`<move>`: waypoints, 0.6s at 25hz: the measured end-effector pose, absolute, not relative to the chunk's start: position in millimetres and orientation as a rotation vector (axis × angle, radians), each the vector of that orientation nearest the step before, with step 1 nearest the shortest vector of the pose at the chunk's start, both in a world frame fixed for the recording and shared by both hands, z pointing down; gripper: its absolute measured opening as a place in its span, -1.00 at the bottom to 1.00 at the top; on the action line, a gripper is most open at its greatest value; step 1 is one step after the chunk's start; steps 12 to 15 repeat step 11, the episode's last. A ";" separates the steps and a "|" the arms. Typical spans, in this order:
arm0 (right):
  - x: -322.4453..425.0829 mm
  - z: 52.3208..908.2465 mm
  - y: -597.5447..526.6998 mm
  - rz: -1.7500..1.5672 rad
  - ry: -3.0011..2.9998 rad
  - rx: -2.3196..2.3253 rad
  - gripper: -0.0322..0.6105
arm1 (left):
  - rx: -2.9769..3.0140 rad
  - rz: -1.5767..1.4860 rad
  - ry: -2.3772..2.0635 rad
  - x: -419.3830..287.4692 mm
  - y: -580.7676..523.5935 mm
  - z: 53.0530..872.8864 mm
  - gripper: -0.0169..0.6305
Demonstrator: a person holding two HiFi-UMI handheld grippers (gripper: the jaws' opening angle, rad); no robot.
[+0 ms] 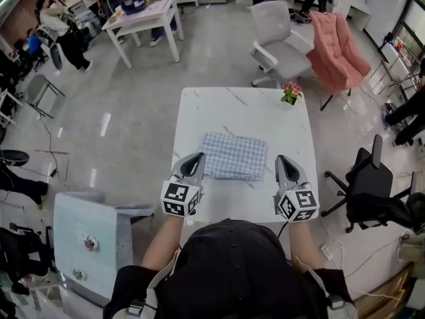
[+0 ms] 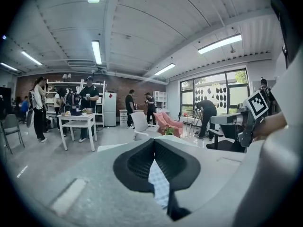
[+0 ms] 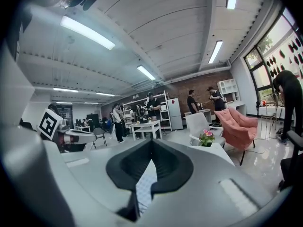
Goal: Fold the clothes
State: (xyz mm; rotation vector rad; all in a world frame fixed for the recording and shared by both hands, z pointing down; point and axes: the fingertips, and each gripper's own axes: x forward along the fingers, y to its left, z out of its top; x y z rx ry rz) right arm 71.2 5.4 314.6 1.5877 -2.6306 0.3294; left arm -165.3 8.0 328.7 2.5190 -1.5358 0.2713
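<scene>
A folded blue-checked cloth lies flat in the middle of the white marble table. My left gripper hovers at the cloth's left edge, jaws shut with nothing between them. My right gripper hangs just off the cloth's right edge, also shut and empty. In the left gripper view the shut gripper points level across the room, and a strip of the cloth shows below it. The right gripper view shows the same: shut gripper, a sliver of cloth beneath.
A small pot of pink flowers stands at the table's far right corner. Beyond it are a grey office chair and a pink armchair. A black chair sits to the right, a small white table to the left. People stand around a far table.
</scene>
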 end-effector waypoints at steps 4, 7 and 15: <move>69.3 313.3 0.1 0.320 -2.631 1.593 -0.89 | 2.524 0.255 -1.560 -170.8 2.6 327.4 -0.93; 64.7 316.3 -0.8 0.323 -2.625 1.585 -0.89 | 2.515 0.244 -1.567 -175.9 4.0 329.7 -0.93; 55.3 318.3 -1.2 0.316 -2.625 1.563 -0.89 | 2.500 0.225 -1.564 -179.8 8.9 333.7 -0.93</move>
